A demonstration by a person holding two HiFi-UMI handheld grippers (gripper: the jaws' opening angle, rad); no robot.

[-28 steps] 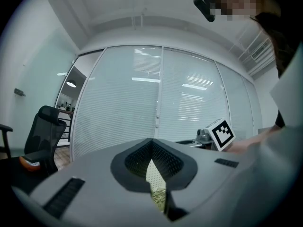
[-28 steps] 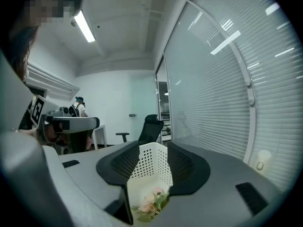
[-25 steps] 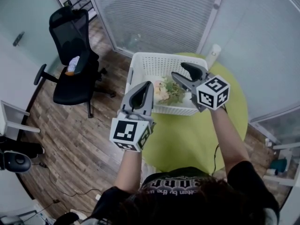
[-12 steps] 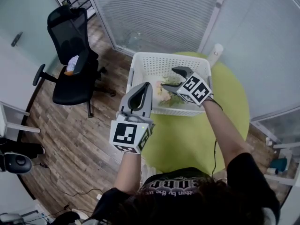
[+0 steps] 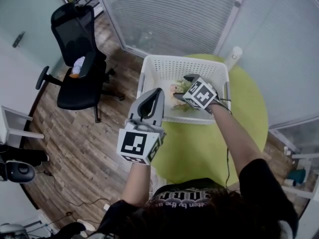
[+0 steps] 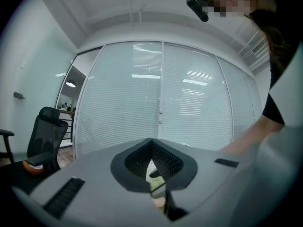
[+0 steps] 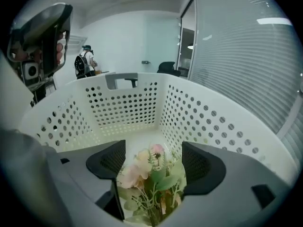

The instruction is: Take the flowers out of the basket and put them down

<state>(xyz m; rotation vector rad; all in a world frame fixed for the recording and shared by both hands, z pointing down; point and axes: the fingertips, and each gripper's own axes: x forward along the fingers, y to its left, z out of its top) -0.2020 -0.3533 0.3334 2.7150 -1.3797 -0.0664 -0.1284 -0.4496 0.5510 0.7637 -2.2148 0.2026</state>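
- Green table (image 5: 199,151): carries the white basket (image 5: 169,68) at 12 o'clock; chair (image 5: 75,59) well apart at 10.
- Basket walls hem in the reach, so entry is from above.
- Right gripper (image 7: 154,161): jaws just opened wide, straddling the flowers (image 7: 142,176) without pressing.
- Left gripper (image 6: 151,144): closed, empty, outside the basket.
- Flowers lie on the basket floor; judged light, soft and crushable, best taken by the stems.

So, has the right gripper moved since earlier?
Yes. The right gripper sank from over the white basket's near rim into it, jaws just opening, flowers between them.
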